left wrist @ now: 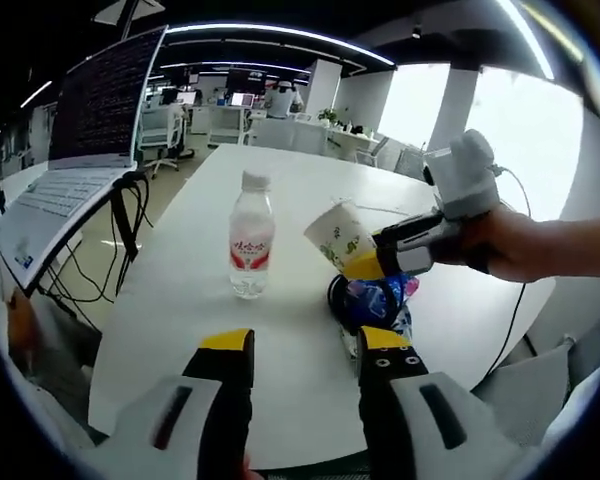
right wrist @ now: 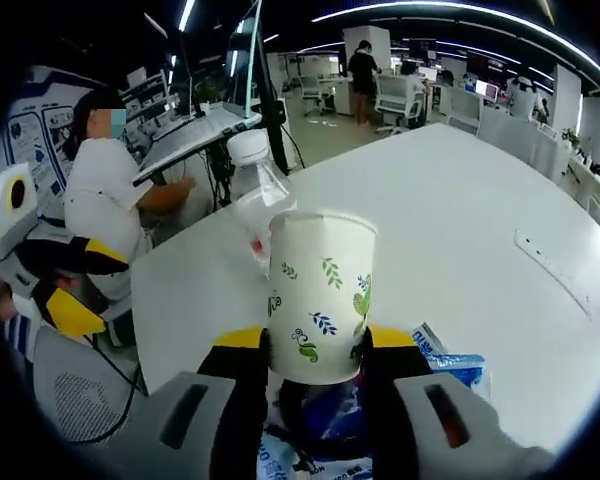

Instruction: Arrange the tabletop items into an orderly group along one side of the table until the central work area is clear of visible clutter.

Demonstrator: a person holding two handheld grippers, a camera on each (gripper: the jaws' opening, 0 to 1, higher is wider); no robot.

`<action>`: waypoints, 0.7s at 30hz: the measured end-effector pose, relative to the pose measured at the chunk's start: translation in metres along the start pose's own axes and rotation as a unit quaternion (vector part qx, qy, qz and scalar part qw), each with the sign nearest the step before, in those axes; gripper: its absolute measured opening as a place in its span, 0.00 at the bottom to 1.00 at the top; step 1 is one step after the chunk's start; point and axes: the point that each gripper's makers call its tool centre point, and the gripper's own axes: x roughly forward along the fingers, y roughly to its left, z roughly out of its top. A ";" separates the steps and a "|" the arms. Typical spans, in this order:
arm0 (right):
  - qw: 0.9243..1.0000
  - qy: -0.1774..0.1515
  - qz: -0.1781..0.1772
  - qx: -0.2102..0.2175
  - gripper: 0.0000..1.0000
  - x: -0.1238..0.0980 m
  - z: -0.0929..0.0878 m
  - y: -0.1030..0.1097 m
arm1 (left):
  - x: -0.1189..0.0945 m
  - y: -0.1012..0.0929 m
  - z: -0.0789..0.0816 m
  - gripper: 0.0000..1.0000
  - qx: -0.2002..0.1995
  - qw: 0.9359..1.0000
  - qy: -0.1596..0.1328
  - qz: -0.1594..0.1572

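One grip live: right gripper (right wrist: 315, 350) clamps the leaf-print paper cup (right wrist: 321, 293) low on its wall.
Cup axis: tilted in the left gripper view, above the blue wrapper pile (left wrist: 378, 303).
Neighbour: water bottle (left wrist: 251, 240) upright, just beside the cup.
Left gripper (left wrist: 304, 345): jaws apart, empty, nearer the bottle.

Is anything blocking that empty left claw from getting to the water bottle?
Nothing visible does. In the left gripper view the left claw is open, with bare white table between it and the upright water bottle. The right claw, shut on the paper cup, sits off to the right beside blue wrappers.
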 end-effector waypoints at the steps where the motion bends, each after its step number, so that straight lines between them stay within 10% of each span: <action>1: 1.000 -0.002 -0.001 -0.007 0.36 -0.003 0.000 0.001 | -0.001 0.000 0.001 0.39 0.000 1.000 -0.001 -0.001; 21: 0.993 -0.027 -0.005 -0.119 0.36 -0.053 -0.012 0.033 | 0.007 -0.020 0.037 0.38 0.013 0.999 -0.017 -0.044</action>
